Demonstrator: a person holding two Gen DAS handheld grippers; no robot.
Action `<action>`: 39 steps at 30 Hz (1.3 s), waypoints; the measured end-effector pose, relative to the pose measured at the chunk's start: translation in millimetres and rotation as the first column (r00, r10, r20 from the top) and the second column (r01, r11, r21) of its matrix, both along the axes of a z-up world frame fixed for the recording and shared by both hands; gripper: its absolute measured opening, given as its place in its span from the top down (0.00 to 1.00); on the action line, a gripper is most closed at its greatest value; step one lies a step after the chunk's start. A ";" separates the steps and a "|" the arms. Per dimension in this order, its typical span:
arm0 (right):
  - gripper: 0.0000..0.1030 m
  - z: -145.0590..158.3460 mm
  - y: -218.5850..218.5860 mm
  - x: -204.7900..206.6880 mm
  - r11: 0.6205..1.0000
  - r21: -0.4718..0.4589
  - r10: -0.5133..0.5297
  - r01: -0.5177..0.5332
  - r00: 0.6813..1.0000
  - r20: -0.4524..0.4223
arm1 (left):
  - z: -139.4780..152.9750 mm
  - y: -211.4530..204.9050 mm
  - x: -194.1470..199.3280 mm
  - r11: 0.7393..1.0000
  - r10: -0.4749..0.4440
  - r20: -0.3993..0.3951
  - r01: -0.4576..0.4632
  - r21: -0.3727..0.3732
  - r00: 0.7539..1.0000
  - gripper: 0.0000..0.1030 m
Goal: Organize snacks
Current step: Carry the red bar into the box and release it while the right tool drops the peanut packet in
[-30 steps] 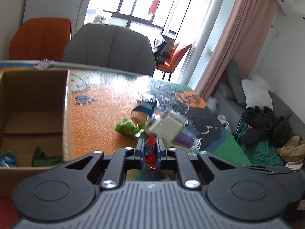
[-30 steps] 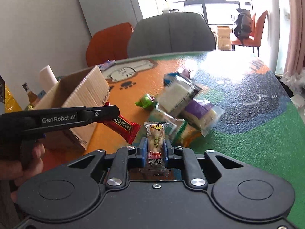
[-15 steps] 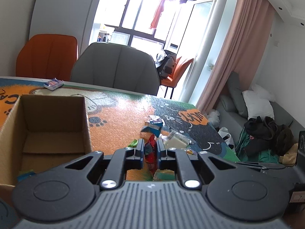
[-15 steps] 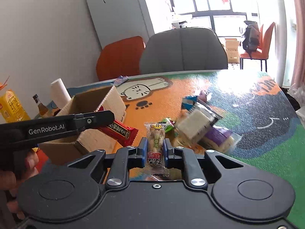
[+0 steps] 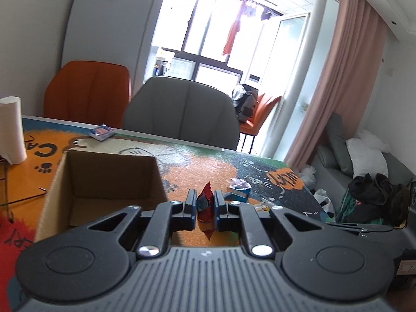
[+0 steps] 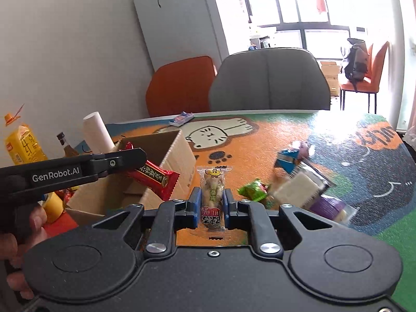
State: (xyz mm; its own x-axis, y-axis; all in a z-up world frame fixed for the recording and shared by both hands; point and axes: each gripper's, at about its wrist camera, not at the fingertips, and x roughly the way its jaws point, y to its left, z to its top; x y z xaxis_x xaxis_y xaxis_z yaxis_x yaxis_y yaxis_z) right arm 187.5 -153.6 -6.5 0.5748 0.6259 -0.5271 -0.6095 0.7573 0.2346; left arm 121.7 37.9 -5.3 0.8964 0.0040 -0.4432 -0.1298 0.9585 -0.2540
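Two snacks are being carried toward the cardboard box (image 6: 156, 179). The left tool (image 5: 204, 202) is clamped tight on a red wrapper (image 5: 205, 206), which is held over the box's near right corner in the right wrist view. The right tool (image 6: 212, 202) is closed on a clear-wrapped snack (image 6: 212, 195), held above the bench (image 6: 260, 156) just right of the box. More snacks (image 6: 293, 187) lie loose on the bench to the right. The step in hand appears to be the drop-off; next, each tool likely needs to be brought over the box opening and opened there.
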 end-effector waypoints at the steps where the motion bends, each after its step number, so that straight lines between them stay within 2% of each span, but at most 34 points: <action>1: 0.85 0.9 3.1 0.1 1.000 0.001 0.005 -0.005 1.000 0.002 | 0.8 2.2 -0.3 1.000 0.008 0.000 -0.008 0.001 1.000 0.88; 17: 0.85 11.3 56.4 -5.1 0.996 -0.009 0.084 -0.083 0.996 0.022 | -3.9 59.6 -13.5 0.993 0.118 -0.016 -0.119 -0.017 0.993 0.88; 26: 0.85 14.2 82.2 -11.3 0.993 -0.030 0.115 -0.114 0.993 0.028 | -12.1 86.8 -20.0 0.985 0.157 -0.069 -0.161 -0.058 0.985 0.81; 32: 0.84 14.0 94.6 -10.3 0.991 -0.023 0.129 -0.128 0.992 0.019 | -12.5 91.0 -27.2 0.983 0.172 -0.078 -0.177 -0.056 0.982 0.62; 34: 0.82 15.1 96.4 -7.9 0.990 0.001 0.138 -0.138 0.990 0.009 | -12.6 92.0 -29.8 0.981 0.179 -0.078 -0.183 -0.056 0.981 0.53; 35: 0.76 15.7 96.3 -6.6 0.990 0.016 0.140 -0.140 0.990 0.004 | -12.6 92.3 -30.9 0.981 0.181 -0.080 -0.186 -0.057 0.980 0.50; 36: 0.74 16.2 96.1 -5.9 0.991 0.019 0.131 -0.131 0.991 0.003 | -12.5 92.3 -31.6 0.980 0.184 -0.083 -0.189 -0.057 0.979 0.43; 39: 0.73 17.4 94.5 -5.6 0.992 0.023 0.120 -0.120 0.993 0.001 | -12.3 91.8 -32.8 0.979 0.191 -0.087 -0.196 -0.060 0.978 0.27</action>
